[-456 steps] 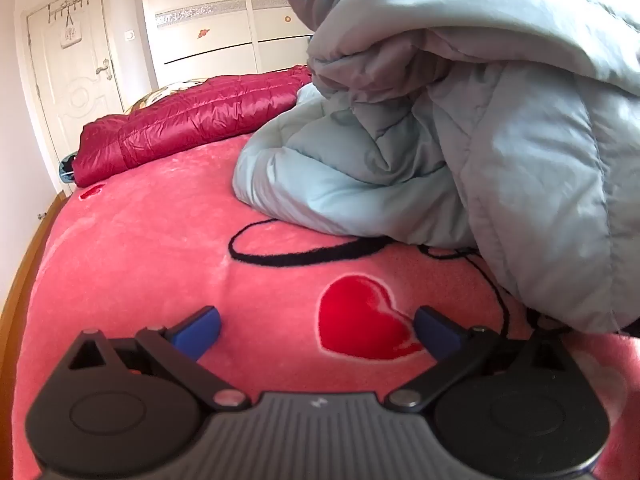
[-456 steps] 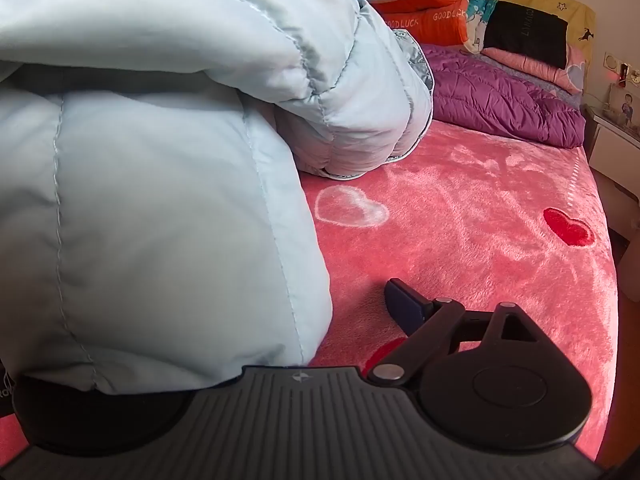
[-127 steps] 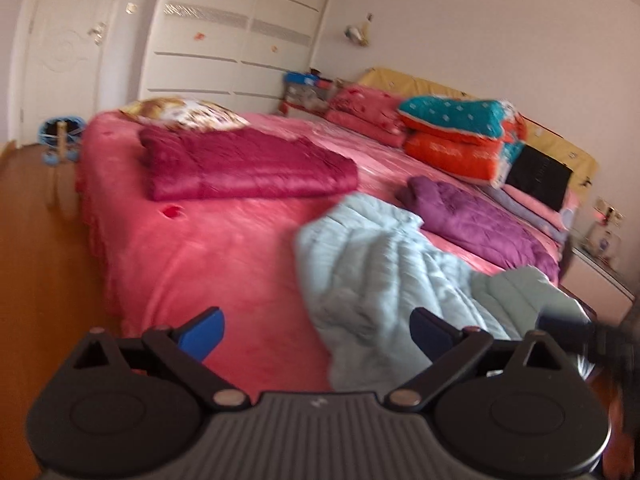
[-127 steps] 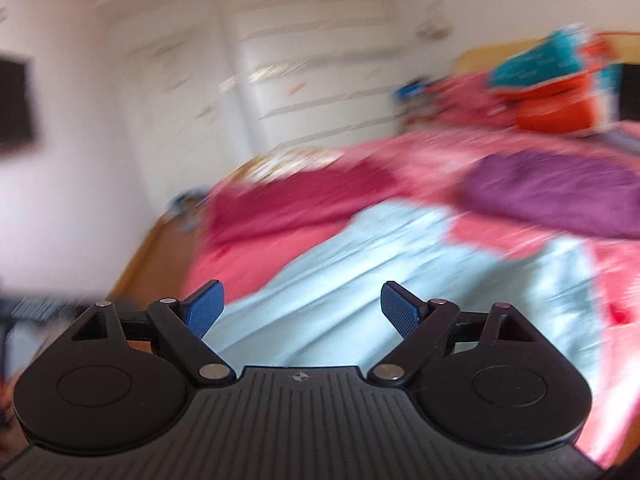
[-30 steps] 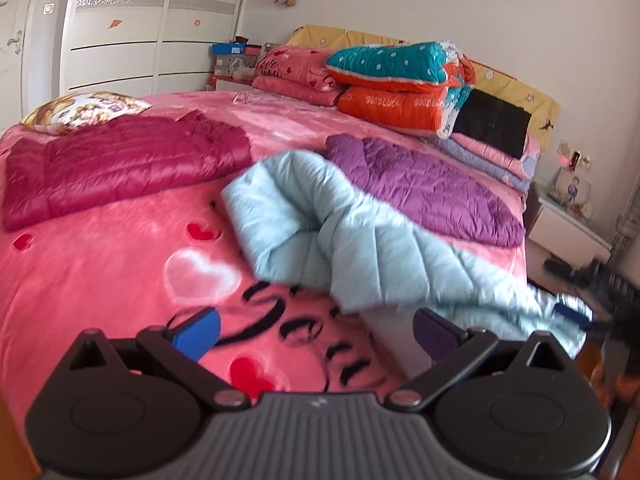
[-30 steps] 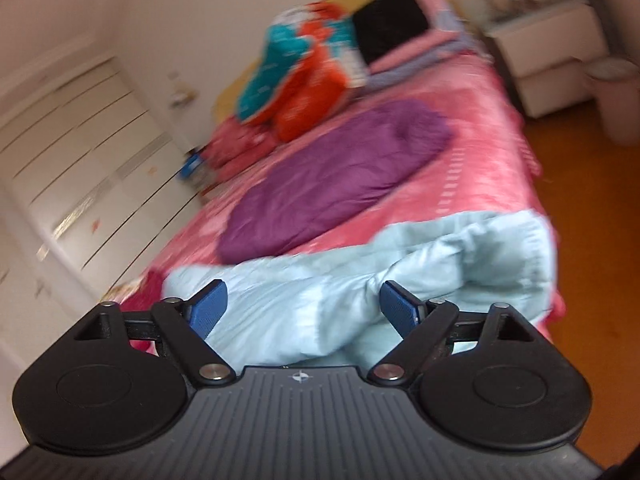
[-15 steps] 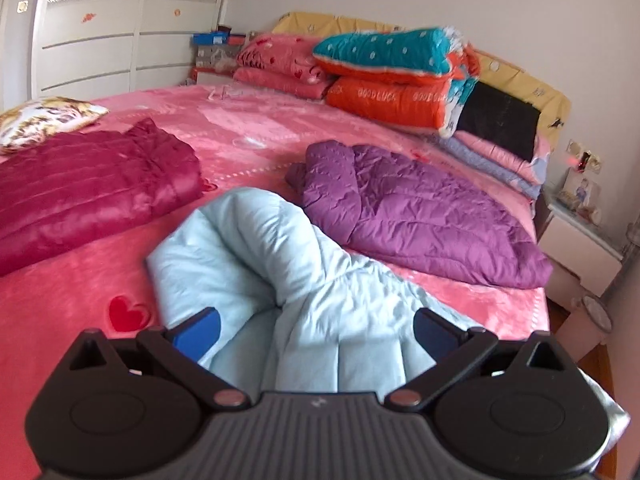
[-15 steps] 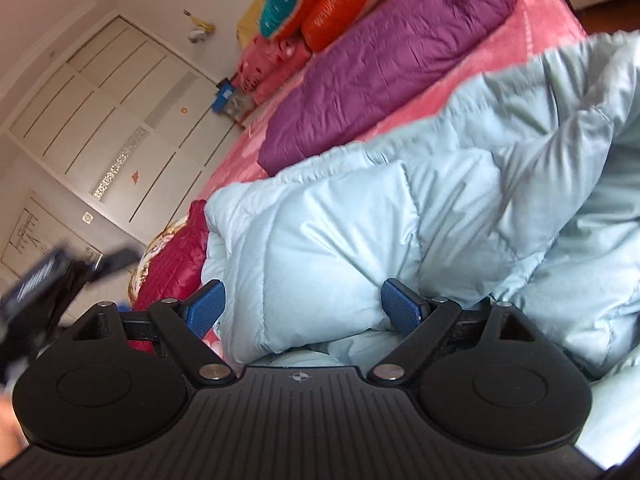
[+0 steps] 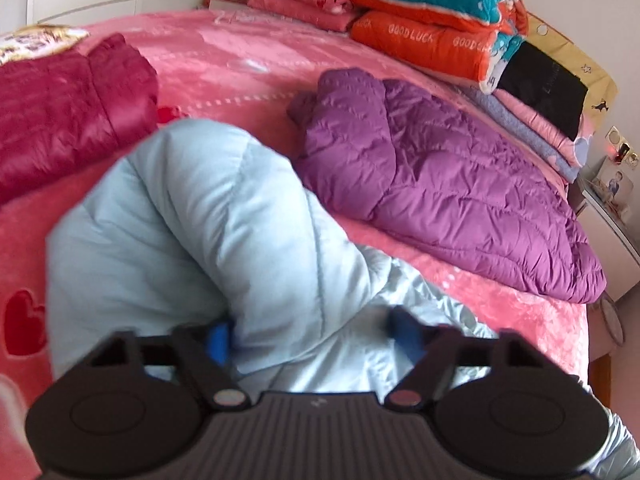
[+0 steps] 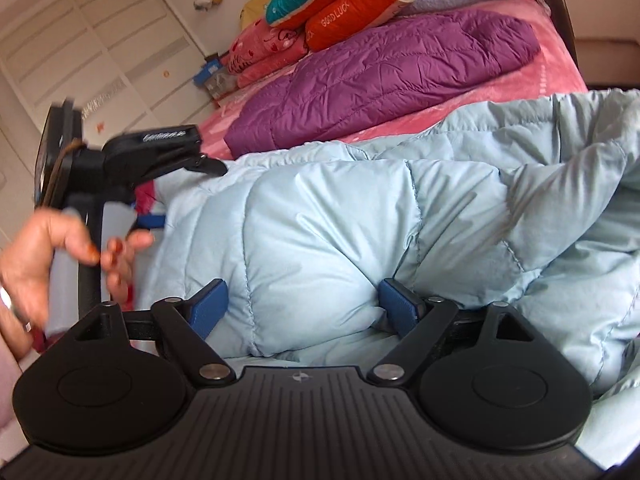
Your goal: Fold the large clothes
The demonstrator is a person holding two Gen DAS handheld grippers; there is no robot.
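Observation:
A light blue puffer jacket point(image 9: 208, 224) lies bunched on the pink bed point(image 9: 240, 64). My left gripper point(image 9: 308, 336) is open with a thick fold of the jacket between its blue fingers point(image 9: 218, 340). In the right wrist view the same jacket point(image 10: 360, 220) fills the middle. My right gripper point(image 10: 304, 308) is open, its blue fingers point(image 10: 208, 308) on either side of a puffy fold. The left gripper's handle, held by a hand point(image 10: 80, 248), shows at the left of that view.
A purple puffer jacket point(image 9: 440, 184) lies on the bed beyond the blue one. A dark red jacket point(image 9: 68, 120) lies at the left. Stacked orange and teal quilts point(image 9: 424, 12) sit at the headboard. A white nightstand point(image 9: 612, 208) stands at the right.
Both grippers have moved down and in onto the light blue jacket. Each now has a fold of it between its open fingers. The left gripper's fingers have narrowed a little.

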